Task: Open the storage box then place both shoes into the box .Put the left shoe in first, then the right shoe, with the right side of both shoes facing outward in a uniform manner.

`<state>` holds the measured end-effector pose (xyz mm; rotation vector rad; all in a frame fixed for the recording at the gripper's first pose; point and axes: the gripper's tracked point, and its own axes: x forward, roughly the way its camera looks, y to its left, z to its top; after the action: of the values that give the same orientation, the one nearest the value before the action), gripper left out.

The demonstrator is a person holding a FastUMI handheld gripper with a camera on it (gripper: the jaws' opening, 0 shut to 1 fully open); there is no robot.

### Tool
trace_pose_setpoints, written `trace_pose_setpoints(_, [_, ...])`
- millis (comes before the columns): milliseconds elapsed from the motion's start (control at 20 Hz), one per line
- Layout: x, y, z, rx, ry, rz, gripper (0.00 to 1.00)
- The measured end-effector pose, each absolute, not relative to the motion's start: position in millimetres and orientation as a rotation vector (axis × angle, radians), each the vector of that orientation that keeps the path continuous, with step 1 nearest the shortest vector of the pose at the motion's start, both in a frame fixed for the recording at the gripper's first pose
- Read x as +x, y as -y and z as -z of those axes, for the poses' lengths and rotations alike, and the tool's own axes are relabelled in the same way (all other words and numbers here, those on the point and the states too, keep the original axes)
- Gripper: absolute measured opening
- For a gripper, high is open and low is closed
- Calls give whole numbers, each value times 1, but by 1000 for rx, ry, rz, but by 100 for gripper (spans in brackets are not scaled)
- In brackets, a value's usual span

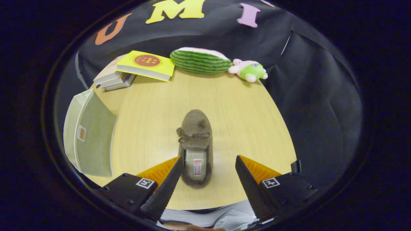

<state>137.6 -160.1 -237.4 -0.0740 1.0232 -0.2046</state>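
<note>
2 fingers of the gripper (208, 160) stand spread apart, grasping nothing, above the wooden table (250, 122); 1 brown shoe (195, 144) lies toe-forward between them, its heel next to the left finger and well apart from the right finger. Left of the shoe stands the pale green storage box (91, 134). Beyond it, along the table's far edge, lie stacked books (135, 69), a watermelon plush (199, 61) and a pink-and-green plush toy (249, 70).

Fuzzy felt shoe (195, 141); wood-grain table (244, 109)

Tool (208, 165) fingers spread wide apart
</note>
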Motion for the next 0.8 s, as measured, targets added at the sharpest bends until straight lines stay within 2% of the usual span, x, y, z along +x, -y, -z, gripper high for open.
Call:
trace_pose_setpoints(200, [144,180,275,-104,-1116,237,100])
trace_pose_setpoints(350, [152,189,292,-134,-1155,231,85])
trace_pose_setpoints(450, [161,192,301,-136,-1162,233,70])
trace_pose_setpoints(500, [165,188,309,-125,-1176,211,56])
trace_pose_setpoints(550, [165,183,315,-107,-1195,185,50])
trace_pose_setpoints(600, [167,178,323,-85,-1216,157,35])
trace_pose_setpoints(700, [167,176,328,-41,-1231,150,16])
trace_pose_setpoints(800, [164,177,324,10,-1235,150,8])
